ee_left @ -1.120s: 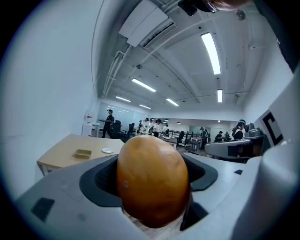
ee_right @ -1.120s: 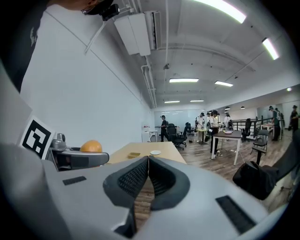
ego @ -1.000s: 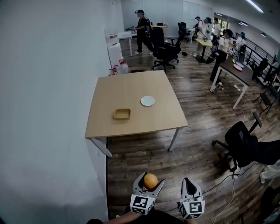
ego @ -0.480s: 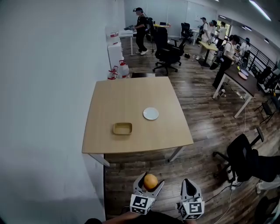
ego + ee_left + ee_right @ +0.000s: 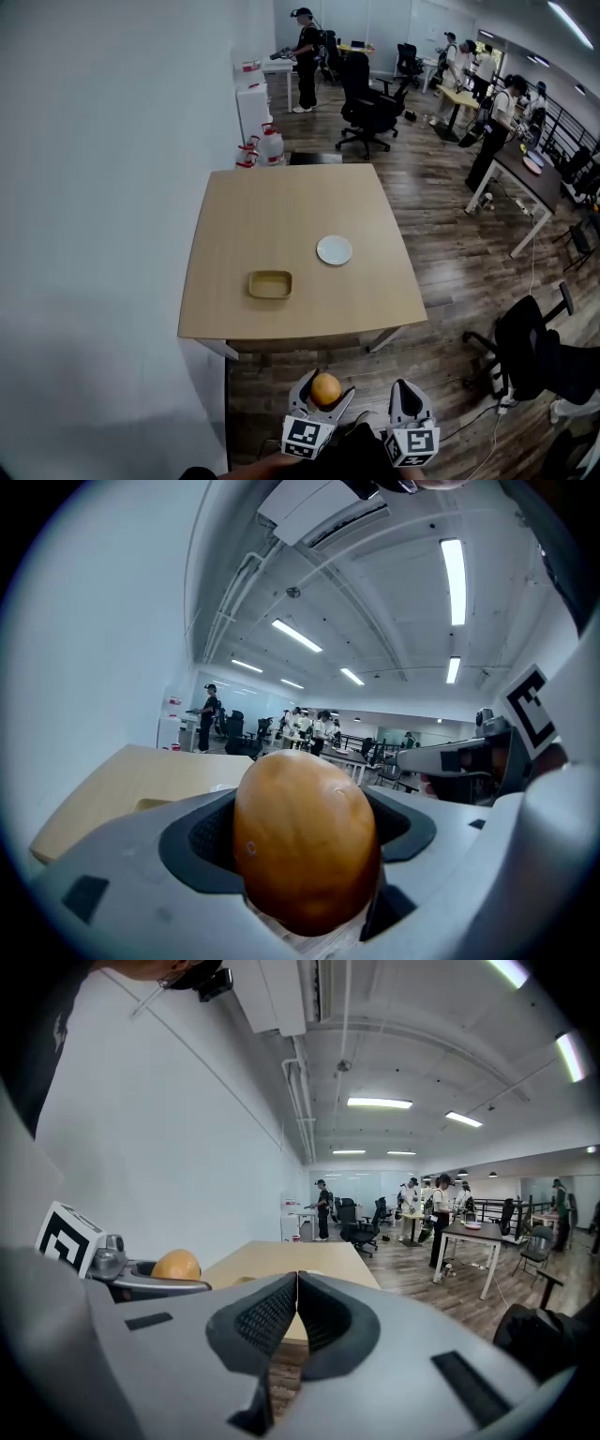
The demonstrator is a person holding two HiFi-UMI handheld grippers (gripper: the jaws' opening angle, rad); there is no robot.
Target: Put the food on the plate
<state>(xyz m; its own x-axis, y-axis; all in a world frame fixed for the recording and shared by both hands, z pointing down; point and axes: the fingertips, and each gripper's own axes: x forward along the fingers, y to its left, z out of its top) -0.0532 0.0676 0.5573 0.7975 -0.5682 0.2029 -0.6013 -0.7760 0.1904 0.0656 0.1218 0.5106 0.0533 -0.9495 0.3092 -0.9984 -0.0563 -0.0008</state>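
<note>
An orange, egg-shaped piece of food (image 5: pixel 325 389) sits between the jaws of my left gripper (image 5: pixel 322 393), which is shut on it; in the left gripper view the food (image 5: pixel 305 841) fills the middle. My right gripper (image 5: pixel 408 403) is beside it, shut with nothing in it, its pads (image 5: pixel 281 1312) touching. Both grippers hang low over the floor, short of the table's near edge. A small white plate (image 5: pixel 335 250) lies on the wooden table (image 5: pixel 272 206), right of centre. A shallow tan tray (image 5: pixel 270 284) lies nearer the front edge.
A white wall (image 5: pixel 103 187) runs along the table's left side. Water jugs (image 5: pixel 270 143) stand behind the table. A black office chair (image 5: pixel 530 342) is at right, another chair (image 5: pixel 370 108) beyond the table. Several people stand at desks far back.
The table has come closer and lower in the head view as I move toward it. Both grippers keep their places at the bottom, the left still holding the food.
</note>
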